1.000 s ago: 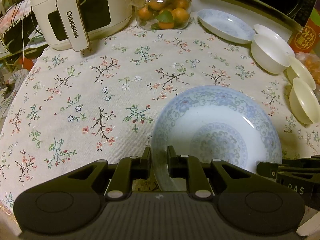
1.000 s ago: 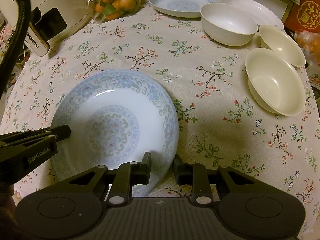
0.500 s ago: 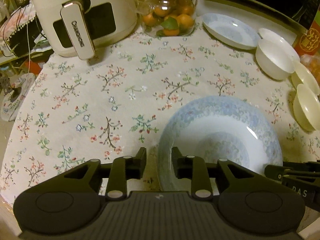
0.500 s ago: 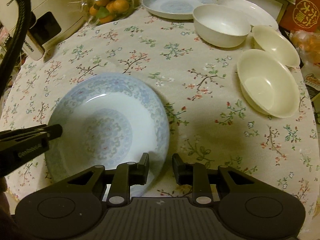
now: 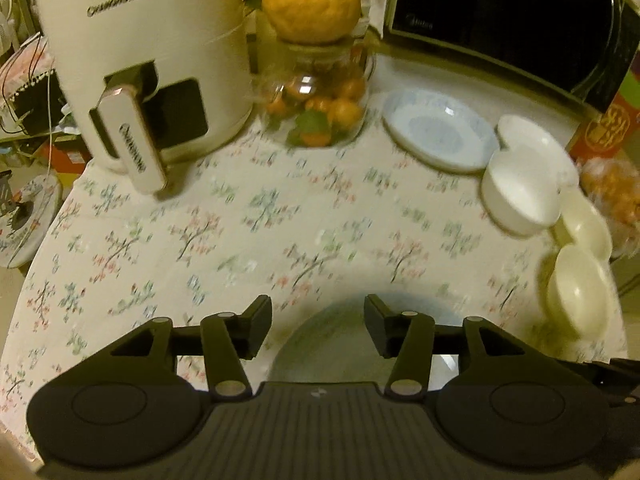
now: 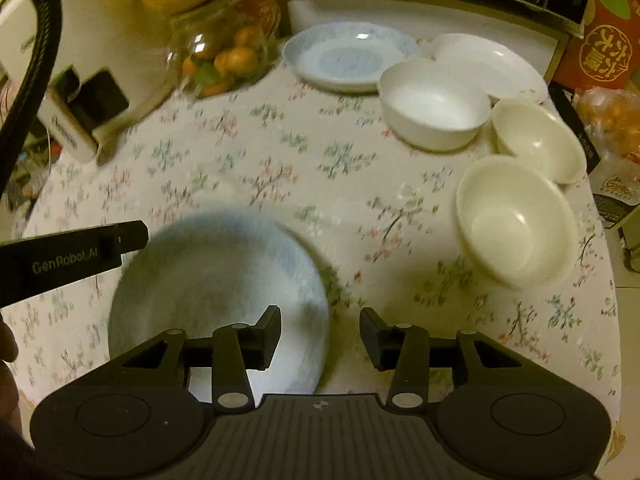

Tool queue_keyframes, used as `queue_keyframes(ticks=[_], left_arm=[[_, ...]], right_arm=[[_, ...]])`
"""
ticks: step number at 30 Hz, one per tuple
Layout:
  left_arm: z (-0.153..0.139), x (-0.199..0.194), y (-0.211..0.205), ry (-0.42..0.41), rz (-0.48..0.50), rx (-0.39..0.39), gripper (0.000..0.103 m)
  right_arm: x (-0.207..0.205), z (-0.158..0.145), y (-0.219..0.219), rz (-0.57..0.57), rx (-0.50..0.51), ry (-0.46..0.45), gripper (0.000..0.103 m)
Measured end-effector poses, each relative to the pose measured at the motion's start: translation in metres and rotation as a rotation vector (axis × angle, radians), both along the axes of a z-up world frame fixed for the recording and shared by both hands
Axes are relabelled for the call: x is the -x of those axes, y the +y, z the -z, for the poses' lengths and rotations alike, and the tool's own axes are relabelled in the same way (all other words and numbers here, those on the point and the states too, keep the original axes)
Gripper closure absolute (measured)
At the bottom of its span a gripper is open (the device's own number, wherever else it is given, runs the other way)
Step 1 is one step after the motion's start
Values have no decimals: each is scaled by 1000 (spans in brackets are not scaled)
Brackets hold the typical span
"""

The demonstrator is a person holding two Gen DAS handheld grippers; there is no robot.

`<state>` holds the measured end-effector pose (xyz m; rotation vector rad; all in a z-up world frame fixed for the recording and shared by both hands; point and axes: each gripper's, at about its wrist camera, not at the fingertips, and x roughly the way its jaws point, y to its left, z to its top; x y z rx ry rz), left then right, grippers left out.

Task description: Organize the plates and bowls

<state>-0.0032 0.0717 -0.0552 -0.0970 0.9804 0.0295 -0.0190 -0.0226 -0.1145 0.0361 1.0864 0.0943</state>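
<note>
Both grippers have just let go of the blue patterned plate (image 6: 208, 280) and lifted. It lies flat on the tablecloth (image 6: 280, 168), lower left of the right view. The left gripper (image 5: 318, 326) and right gripper (image 6: 320, 336) hang open, empty, probably freed for the bowls (image 6: 516, 220) at right.

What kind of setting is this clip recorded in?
Most likely a home kitchen or dining corner: a table with a floral tablecloth, a white air fryer, a microwave behind, and a glass jar of small oranges.
</note>
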Motion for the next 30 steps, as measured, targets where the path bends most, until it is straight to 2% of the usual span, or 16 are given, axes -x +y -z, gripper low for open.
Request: queue_keyframes(ticks=[4, 6, 13, 17, 20, 24, 30], left_arm=[[-9, -16, -9, -22, 10, 24, 46], [-11, -25, -13, -28, 16, 41, 43], [-2, -58, -20, -35, -15, 107, 34], [2, -80, -23, -57, -33, 131, 32], [6, -97, -26, -64, -55, 168, 32], [16, -119, -26, -44, -102, 257, 34], [32, -156, -29, -43, -134, 270, 41]], right_arm=[[-12, -18, -21, 48, -53, -41, 54], [-19, -27, -33, 72, -77, -63, 43], [-45, -43, -72, 174, -170, -120, 41], [-60, -48, -93, 218, -217, -144, 41], [-74, -48, -108, 262, -292, -164, 43], [-96, -43, -121, 308, -393, -175, 56], [-136, -46, -130, 308, -392, -234, 60]])
